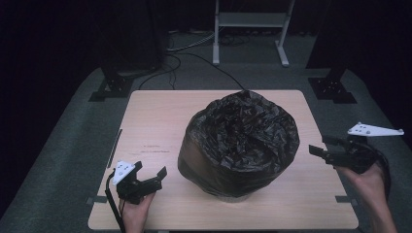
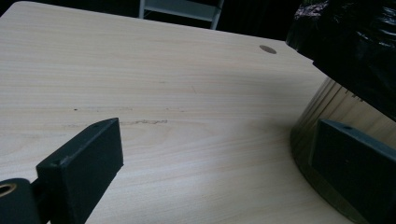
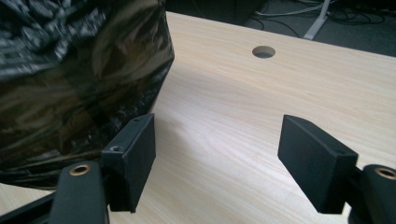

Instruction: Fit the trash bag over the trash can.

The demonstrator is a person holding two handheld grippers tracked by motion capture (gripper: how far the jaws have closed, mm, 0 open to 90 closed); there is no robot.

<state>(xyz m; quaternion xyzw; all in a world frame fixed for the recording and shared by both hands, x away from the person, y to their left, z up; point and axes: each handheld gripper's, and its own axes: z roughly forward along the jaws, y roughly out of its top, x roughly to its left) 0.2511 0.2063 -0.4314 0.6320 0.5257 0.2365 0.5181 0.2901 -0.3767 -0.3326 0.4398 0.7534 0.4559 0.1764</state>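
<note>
Round bin lined with a crinkled black plastic bag [image 1: 238, 143] standing upright at table centre, between the wide-open, empty left gripper [image 1: 151, 175] and right gripper [image 1: 324, 146], the left lying nearer its base.

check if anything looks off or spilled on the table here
Nothing spilled. The black bin bag sits bunched and crumpled over its shiny bin mid-table; both grippers, left and right, wait open beside it.

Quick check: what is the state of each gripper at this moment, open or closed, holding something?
Left gripper: open, holding nothing, beside the black bag.
Right gripper: open, holding nothing, on the bag's other side.
</note>
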